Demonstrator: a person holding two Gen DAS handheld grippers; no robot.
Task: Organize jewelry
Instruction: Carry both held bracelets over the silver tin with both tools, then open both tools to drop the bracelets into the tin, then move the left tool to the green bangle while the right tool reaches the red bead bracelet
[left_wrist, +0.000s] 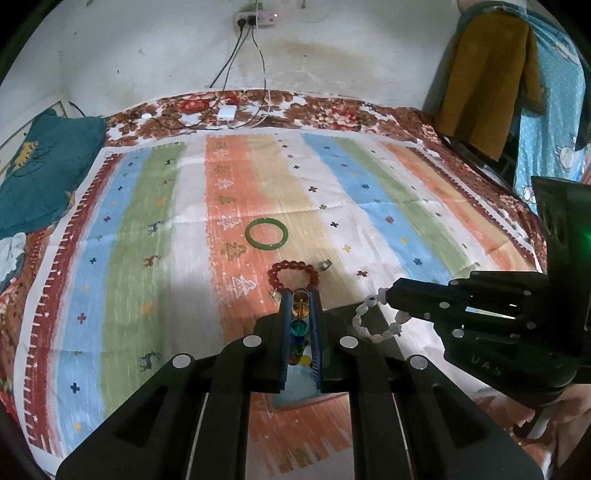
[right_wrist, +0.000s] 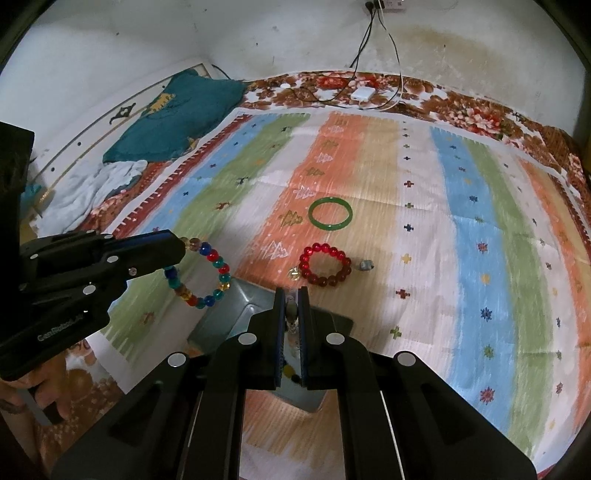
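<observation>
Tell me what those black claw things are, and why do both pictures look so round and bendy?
They are not a robot. A person holds one hand-held gripper in each hand, and each has a wide-eyed camera that bends the picture. One picture looks along the left hand-held gripper, which pinches a bracelet of colourful beads. The other looks along the right hand-held gripper, which pinches a pale bead bracelet. Both hang above a grey box. On the striped cloth lie a green bangle, a red bead bracelet and a small grey thing too tiny to name.
</observation>
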